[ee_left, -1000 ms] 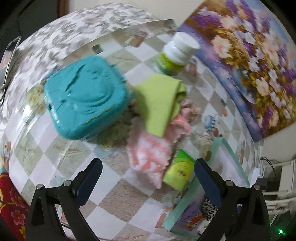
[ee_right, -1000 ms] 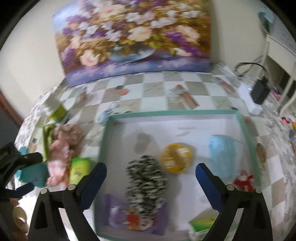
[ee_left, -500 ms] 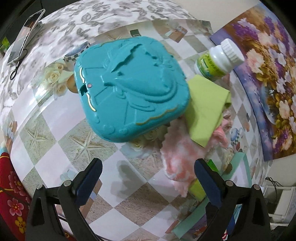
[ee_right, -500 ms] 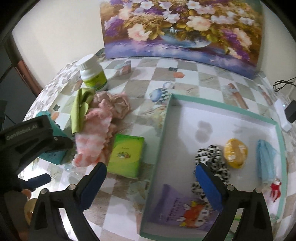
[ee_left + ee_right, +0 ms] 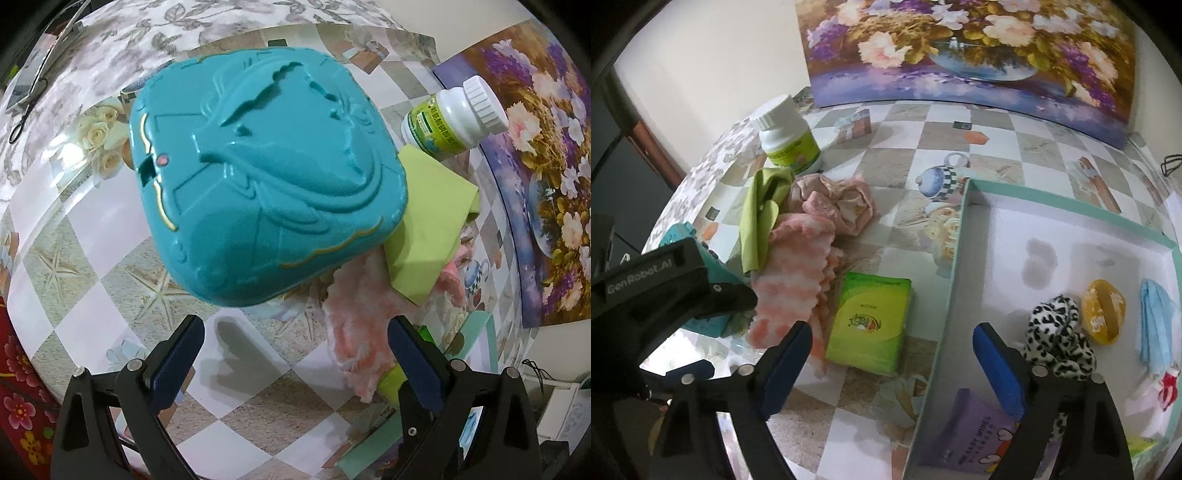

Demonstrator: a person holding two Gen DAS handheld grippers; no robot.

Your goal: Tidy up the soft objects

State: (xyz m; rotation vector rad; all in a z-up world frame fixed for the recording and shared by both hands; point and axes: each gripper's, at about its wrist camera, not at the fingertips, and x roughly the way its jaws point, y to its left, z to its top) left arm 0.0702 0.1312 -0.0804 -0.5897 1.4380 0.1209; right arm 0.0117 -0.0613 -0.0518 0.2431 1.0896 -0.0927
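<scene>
A green tissue pack (image 5: 868,325) lies on the checked tablecloth, left of the teal-rimmed box (image 5: 947,295). My right gripper (image 5: 892,338) hovers over the pack; its jaws are closing, with the pack between them and the pads clear of it. Left of the pack lies a heap of a fluffy pink cloth (image 5: 798,273), a crumpled pink cloth (image 5: 838,199) and a green cloth (image 5: 761,218). My left gripper (image 5: 295,332) stands open just below a teal plastic case (image 5: 266,173), holding nothing. The green cloth (image 5: 432,229) and fluffy pink cloth (image 5: 362,325) lie right of the case.
In the box lie a leopard-print scrunchie (image 5: 1056,343), a yellow pouch (image 5: 1102,310), a blue mask (image 5: 1156,321) and a purple pack (image 5: 971,432). A white-capped bottle (image 5: 786,140) stands behind the cloths. A flower painting (image 5: 960,48) leans on the wall.
The left gripper has sunk toward the teal case, which now fills its view. The right gripper has swung left from over the box to the green tissue pack, and its jaws have narrowed.
</scene>
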